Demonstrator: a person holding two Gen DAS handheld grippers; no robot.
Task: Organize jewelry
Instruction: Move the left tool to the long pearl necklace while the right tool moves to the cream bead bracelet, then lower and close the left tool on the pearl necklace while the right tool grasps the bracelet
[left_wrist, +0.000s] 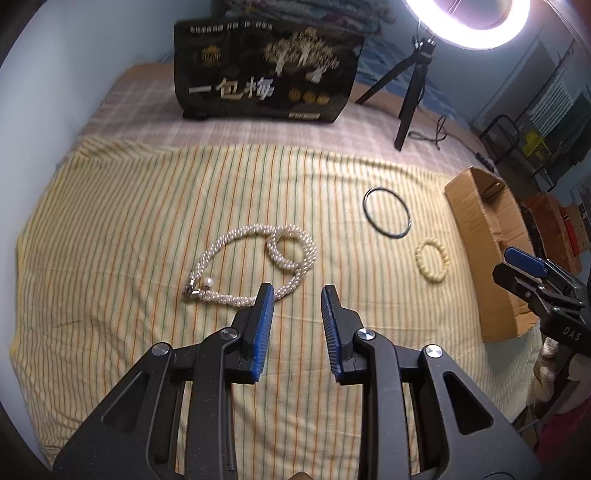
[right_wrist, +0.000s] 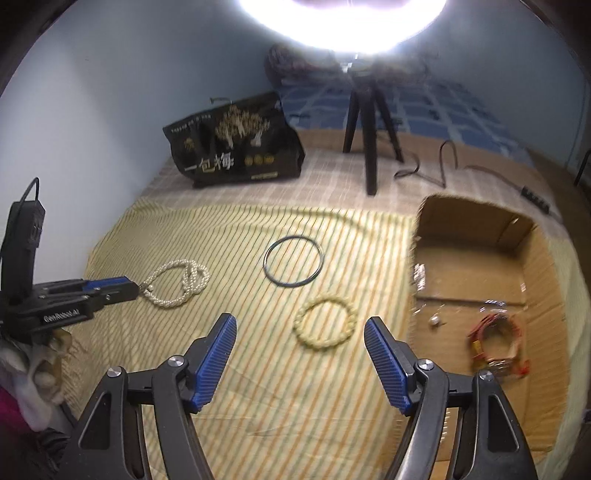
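Observation:
A white pearl necklace (left_wrist: 255, 262) lies coiled on the striped cloth, just beyond my open, empty left gripper (left_wrist: 297, 295); it also shows in the right wrist view (right_wrist: 177, 284). A thin dark ring bangle (left_wrist: 387, 215) (right_wrist: 294, 262) lies to the right. A cream beaded bracelet (left_wrist: 433, 260) (right_wrist: 325, 323) lies just ahead of my open, empty right gripper (right_wrist: 301, 332). A cardboard box (right_wrist: 480, 258) on the right holds red jewelry (right_wrist: 496, 339) and small pieces.
A black snack bag (left_wrist: 266, 74) stands at the back of the bed. A ring light on a black tripod (right_wrist: 369, 147) stands behind the cloth, with a cable trailing. A wall runs along the left.

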